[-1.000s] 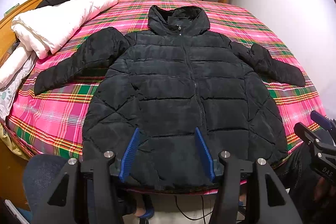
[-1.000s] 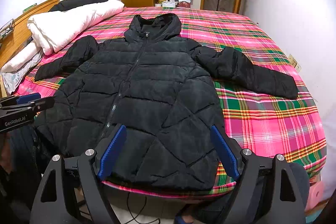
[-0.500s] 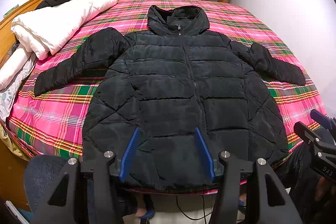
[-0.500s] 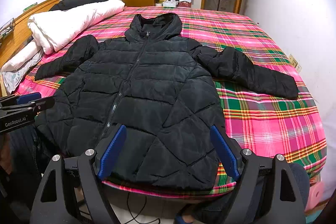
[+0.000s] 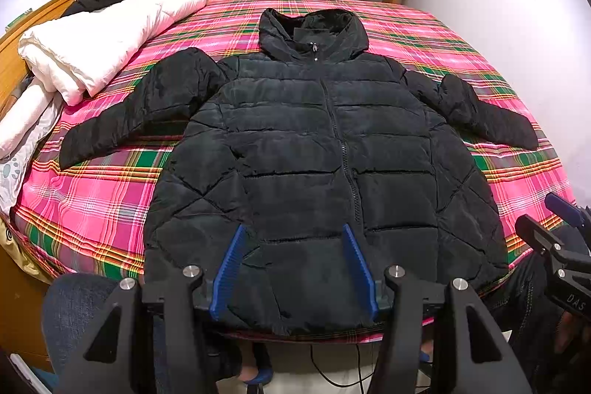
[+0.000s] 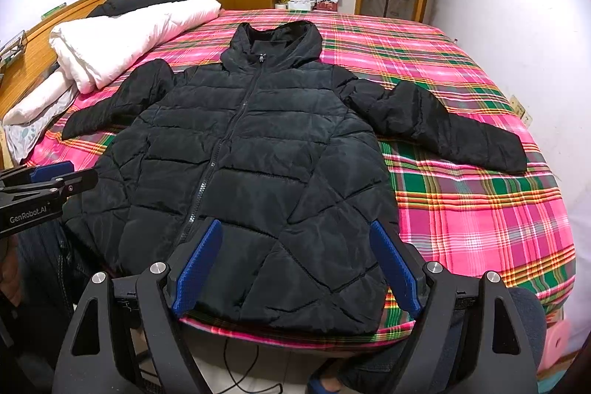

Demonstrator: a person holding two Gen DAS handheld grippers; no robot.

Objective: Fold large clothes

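A black quilted hooded jacket (image 5: 317,165) (image 6: 251,172) lies flat, zipped, front up on the plaid bed, with both sleeves spread out to the sides and the hood toward the far wall. My left gripper (image 5: 293,235) hovers open above the jacket's hem, its blue pads wide apart with nothing between them. My right gripper (image 6: 295,231) is likewise open over the hem further right, holding nothing. Each gripper shows at the edge of the other's view: the right gripper (image 5: 554,231) and the left gripper (image 6: 55,178).
The bed carries a pink and green plaid sheet (image 5: 92,202). A folded white duvet (image 5: 107,36) and pillows lie along the left by the wooden headboard. A wardrobe, boxes and a door stand at the far wall. A person's knees sit at the near bed edge.
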